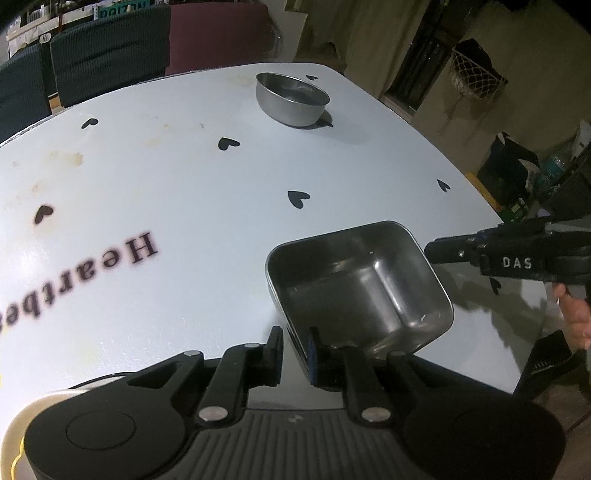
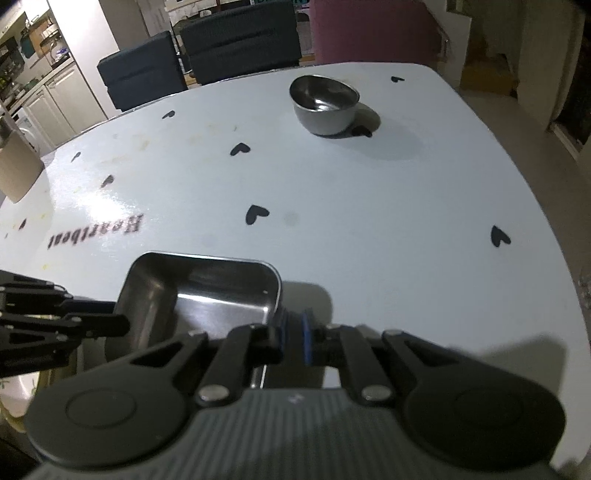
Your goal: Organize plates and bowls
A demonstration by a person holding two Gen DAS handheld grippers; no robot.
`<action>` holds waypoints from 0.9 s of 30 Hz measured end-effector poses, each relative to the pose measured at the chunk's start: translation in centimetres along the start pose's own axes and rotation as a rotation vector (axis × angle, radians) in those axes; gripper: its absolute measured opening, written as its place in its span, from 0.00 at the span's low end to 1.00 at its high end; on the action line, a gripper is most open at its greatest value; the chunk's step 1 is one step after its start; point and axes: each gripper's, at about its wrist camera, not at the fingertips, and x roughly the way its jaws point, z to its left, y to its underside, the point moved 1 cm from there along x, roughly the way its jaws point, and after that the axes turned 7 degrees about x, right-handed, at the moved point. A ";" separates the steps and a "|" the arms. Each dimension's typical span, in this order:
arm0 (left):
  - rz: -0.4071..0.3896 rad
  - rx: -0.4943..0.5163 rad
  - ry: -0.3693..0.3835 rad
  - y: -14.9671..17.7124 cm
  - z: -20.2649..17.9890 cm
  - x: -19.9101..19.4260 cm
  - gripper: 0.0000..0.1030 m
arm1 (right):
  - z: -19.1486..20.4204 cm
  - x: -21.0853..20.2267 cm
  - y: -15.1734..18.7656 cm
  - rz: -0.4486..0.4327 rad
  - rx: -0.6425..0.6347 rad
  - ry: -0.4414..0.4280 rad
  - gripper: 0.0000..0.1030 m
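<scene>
A square steel tray sits near the table's front edge. My left gripper has its jaws on either side of the tray's near-left rim, narrowly apart. In the right wrist view the tray lies just ahead and left of my right gripper, whose jaws are nearly closed beside the tray's right corner; whether they pinch the rim I cannot tell. The right gripper also shows in the left wrist view at the tray's right rim. A round steel bowl stands far across the table.
The white table carries black hearts and "Heartbeat" lettering. Dark chairs and a maroon chair stand at the far side. A cardboard box is at the far left. A cream object sits near left.
</scene>
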 end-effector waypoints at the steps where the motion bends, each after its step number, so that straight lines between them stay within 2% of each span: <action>1: 0.001 -0.001 0.002 0.0 0.0 0.0 0.15 | 0.0 -0.1 0.0 -0.001 0.001 -0.003 0.12; 3: 0.003 -0.004 0.005 0.0 0.1 0.2 0.15 | 0.0 -0.3 0.0 -0.012 0.005 -0.010 0.12; 5: 0.010 -0.003 0.011 0.1 0.1 0.4 0.14 | -0.2 -0.7 -0.2 -0.021 0.024 -0.045 0.25; 7: 0.013 -0.002 0.022 0.1 0.0 0.5 0.12 | -0.2 -1.0 -0.4 -0.037 0.024 -0.071 0.30; 10: 0.014 0.007 0.020 0.2 -0.2 0.6 0.12 | 0.2 -0.7 -0.3 -0.013 0.000 -0.079 0.30; 13: 0.015 0.004 0.025 0.2 0.0 0.7 0.12 | 0.5 0.3 0.2 0.036 -0.036 -0.050 0.30; 15: 0.016 0.001 0.029 0.2 0.1 0.8 0.12 | 0.6 0.9 0.3 0.058 -0.043 -0.051 0.23; 16: 0.015 0.002 0.029 0.2 0.1 0.8 0.12 | 0.5 1.1 0.4 0.062 -0.042 -0.054 0.13; 20: 0.003 0.001 0.025 0.1 0.3 0.8 0.13 | 0.2 1.6 0.2 0.060 -0.019 -0.073 0.09; 27: -0.003 -0.024 0.042 -0.1 0.8 0.9 0.14 | 0.3 2.2 -1.2 0.032 -0.005 -0.078 0.08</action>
